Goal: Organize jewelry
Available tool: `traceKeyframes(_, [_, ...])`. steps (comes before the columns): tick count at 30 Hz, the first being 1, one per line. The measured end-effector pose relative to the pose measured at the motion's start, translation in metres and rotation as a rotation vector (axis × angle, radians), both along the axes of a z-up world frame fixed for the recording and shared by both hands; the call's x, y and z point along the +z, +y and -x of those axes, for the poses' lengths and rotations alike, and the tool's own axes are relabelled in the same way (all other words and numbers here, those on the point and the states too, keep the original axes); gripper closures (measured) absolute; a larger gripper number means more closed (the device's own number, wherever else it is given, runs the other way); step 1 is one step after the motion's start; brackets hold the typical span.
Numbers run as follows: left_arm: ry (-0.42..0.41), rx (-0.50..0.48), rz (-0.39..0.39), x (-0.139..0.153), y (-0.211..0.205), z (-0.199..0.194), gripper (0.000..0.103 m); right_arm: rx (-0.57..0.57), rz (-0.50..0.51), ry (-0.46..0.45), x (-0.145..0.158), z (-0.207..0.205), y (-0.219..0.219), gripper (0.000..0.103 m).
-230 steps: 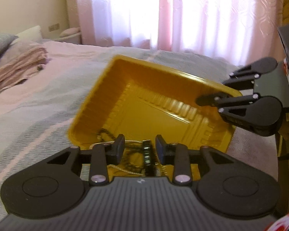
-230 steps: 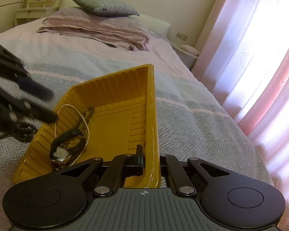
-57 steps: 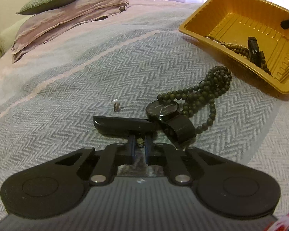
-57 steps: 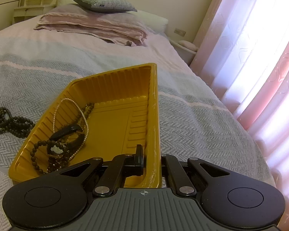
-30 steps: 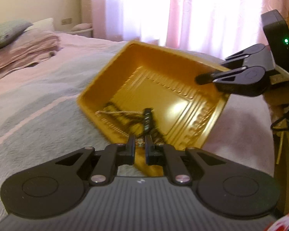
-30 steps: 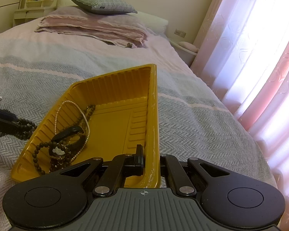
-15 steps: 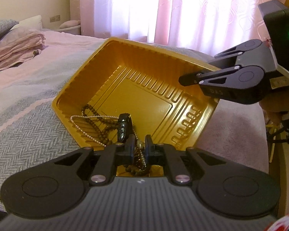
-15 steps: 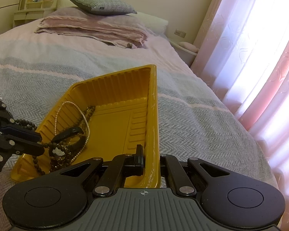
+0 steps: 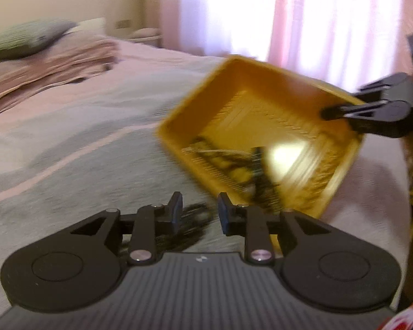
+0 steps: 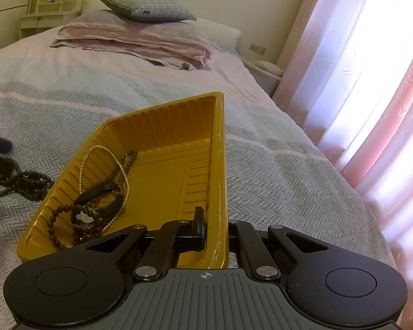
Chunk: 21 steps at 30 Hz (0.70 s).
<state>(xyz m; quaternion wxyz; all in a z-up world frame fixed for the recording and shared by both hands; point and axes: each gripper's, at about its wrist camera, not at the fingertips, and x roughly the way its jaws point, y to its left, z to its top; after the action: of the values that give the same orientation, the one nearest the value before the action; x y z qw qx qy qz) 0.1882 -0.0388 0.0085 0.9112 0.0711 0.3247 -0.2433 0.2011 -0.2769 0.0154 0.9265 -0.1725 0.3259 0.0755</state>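
Here, the grey-and-pink herringbone bedspread (image 10: 275,170) is what carries everything, soft enough that a light tray could slide or tip on it. That is why my right tongs (image 10: 216,228) are clamped tight on the near wall of the yellow ribbed plastic tray (image 10: 162,126), one finger inside, one outside: they pin it so it keeps put while I load it. Inside the tray, gathered toward its left side, lie a white pearl strand (image 10: 102,165), a dark brown bead string (image 10: 60,214) and a black-strapped wristwatch (image 10: 96,203) with a pale dial, all resting loose on the ribbed floor.

Just outside the tray's left wall, on the bedspread, a dark green bead necklace (image 10: 16,183) lies in a loose heap, not yet put away. My left tongs (image 9: 199,213) sit beside the tray's near corner, and their jaws are opening; the view is smeared, and something dark shows beneath them, but I see nothing pinched between the pads. I judge the necklace to be what remains to go in.
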Motion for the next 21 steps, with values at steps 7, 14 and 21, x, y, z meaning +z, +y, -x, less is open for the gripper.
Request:
traceKeyframes(7, [-0.010,0.168,-0.076,-0.003,0.082,0.011,0.071,0.002,0.005,0.001,0.001,0.001,0.000,0.099])
traceKeyframes(14, [0.038,0.261,-0.121,-0.025,0.126,0.017,0.045,0.003,0.012,0.001,0.001,0.001,0.001,0.099])
traceKeyframes(21, [0.033,0.208,-0.155,-0.045,0.117,0.009,0.011,0.002,0.017,0.006,0.001,-0.001,0.001,0.099])
